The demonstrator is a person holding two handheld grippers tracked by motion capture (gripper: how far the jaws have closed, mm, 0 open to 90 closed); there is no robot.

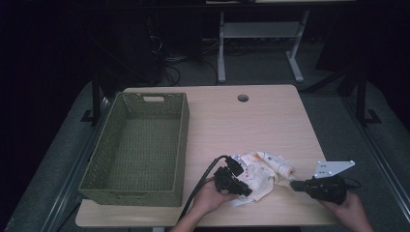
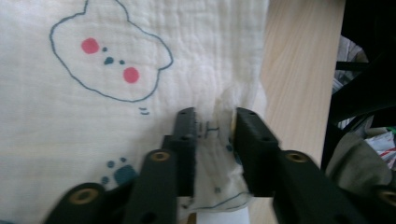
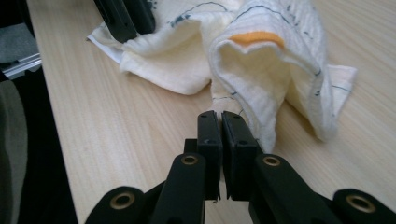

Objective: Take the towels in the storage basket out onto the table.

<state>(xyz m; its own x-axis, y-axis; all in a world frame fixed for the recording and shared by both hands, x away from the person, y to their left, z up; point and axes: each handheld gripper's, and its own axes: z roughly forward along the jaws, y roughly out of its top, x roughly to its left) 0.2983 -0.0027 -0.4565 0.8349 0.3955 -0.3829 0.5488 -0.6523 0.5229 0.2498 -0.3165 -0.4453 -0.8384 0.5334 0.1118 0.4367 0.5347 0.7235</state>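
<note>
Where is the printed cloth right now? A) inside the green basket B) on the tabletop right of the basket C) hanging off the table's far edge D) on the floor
B: the printed cloth lies crumpled on the tabletop, right of the green wicker basket.

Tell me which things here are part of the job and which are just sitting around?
Part of the job:
- white cloth with drawn animal faces, crumpled on the table
- left gripper, jaws pinching a fold of the cloth
- right gripper, jaws shut at the cloth's edge

Just sitting around:
- green woven basket, nothing in it, at the table's left side
</note>
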